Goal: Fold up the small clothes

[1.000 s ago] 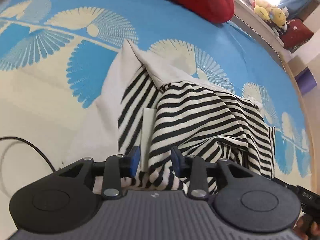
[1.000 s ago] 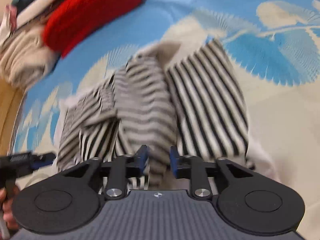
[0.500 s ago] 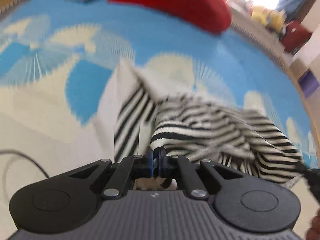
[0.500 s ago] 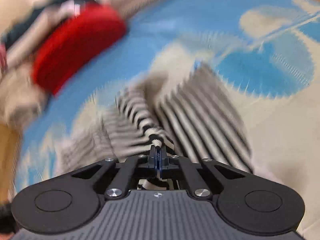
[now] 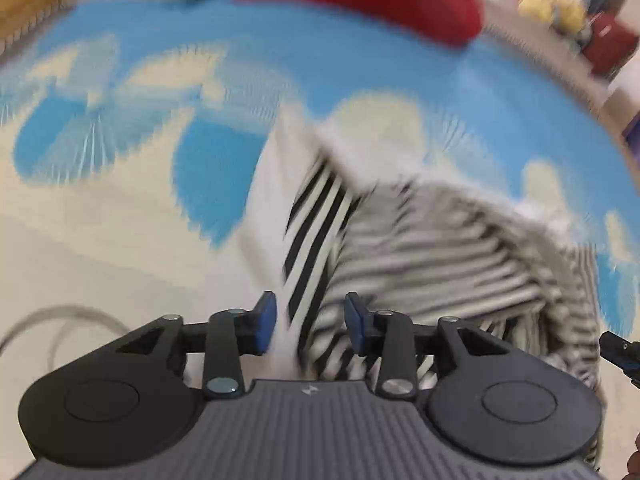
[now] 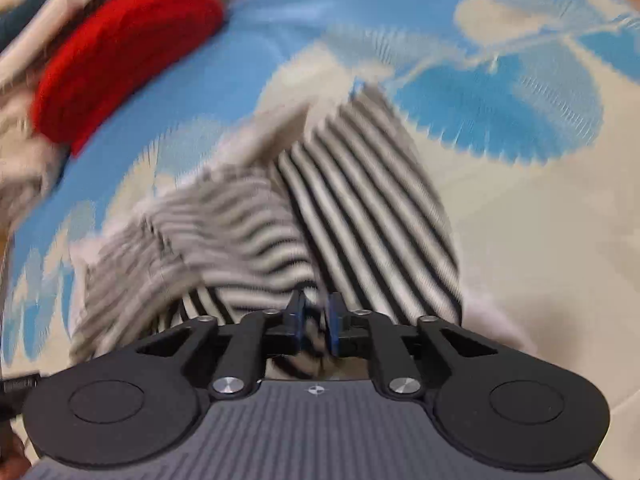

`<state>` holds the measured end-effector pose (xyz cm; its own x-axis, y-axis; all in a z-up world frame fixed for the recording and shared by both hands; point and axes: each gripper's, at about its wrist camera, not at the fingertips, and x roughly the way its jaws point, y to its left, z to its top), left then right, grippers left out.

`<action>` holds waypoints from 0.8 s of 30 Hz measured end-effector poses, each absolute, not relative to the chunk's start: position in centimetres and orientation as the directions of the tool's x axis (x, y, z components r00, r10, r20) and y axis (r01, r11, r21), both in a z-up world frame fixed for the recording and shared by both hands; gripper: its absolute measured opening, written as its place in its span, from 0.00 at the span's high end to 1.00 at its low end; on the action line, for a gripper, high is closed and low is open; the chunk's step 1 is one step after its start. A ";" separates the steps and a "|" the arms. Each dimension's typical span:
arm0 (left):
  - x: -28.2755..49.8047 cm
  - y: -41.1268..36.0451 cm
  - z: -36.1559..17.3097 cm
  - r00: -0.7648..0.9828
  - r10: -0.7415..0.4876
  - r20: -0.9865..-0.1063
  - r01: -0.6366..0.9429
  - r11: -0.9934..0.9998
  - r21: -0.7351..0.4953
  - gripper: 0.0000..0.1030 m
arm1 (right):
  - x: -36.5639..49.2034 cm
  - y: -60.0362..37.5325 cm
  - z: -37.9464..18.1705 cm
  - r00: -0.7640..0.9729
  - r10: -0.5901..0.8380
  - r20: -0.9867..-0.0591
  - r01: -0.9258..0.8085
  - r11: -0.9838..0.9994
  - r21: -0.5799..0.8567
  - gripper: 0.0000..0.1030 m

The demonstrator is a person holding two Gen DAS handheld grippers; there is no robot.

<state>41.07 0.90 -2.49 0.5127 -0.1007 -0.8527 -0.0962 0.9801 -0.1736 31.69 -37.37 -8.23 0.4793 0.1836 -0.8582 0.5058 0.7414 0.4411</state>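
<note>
Where stripes bunch (image 5: 440, 248) — soft knit, rumpled folds.

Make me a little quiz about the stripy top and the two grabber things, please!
1. True or false: the striped garment lies on a blue and cream patterned cover.
2. What colour is the bulky cloth lying beyond the garment? A green, B red, C yellow.
3. Which gripper's jaws stand wider apart, the left gripper or the right gripper?

Key: 1 true. 2 B. 3 left; both have just been opening, with striped fabric between their jaws.
</note>
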 end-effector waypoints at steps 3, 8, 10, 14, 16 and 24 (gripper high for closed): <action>40.7 0.5 -1.2 0.580 -0.267 -0.770 -0.002 0.944 -0.329 0.60 | 31.3 -37.6 -6.2 0.583 0.120 -0.804 0.478 0.749 0.459 0.81; 41.6 -0.9 -6.4 0.324 -0.143 -0.935 -0.014 0.988 -0.155 0.64 | 32.4 -36.4 -8.2 0.496 0.245 -0.833 0.422 0.771 0.478 0.73; 41.5 -0.3 -7.4 0.287 -0.150 -0.946 -0.053 0.984 -0.172 0.64 | 32.6 -36.1 -10.9 0.358 0.244 -0.901 0.466 0.790 0.399 0.74; 41.1 0.4 -4.1 0.387 -0.209 -0.898 0.015 0.975 -0.221 0.63 | 32.4 -36.6 -9.9 0.379 0.169 -0.910 0.488 0.799 0.352 0.73; 40.8 0.5 -3.5 0.401 -0.230 -0.886 0.021 0.970 -0.242 0.63 | 32.0 -37.1 -8.7 0.429 0.135 -0.893 0.484 0.801 0.353 0.73; 40.4 -0.3 -5.4 0.306 -0.160 -0.938 0.043 0.987 -0.155 0.63 | 30.6 -37.7 -11.6 0.308 0.223 -0.925 0.568 0.737 0.367 0.60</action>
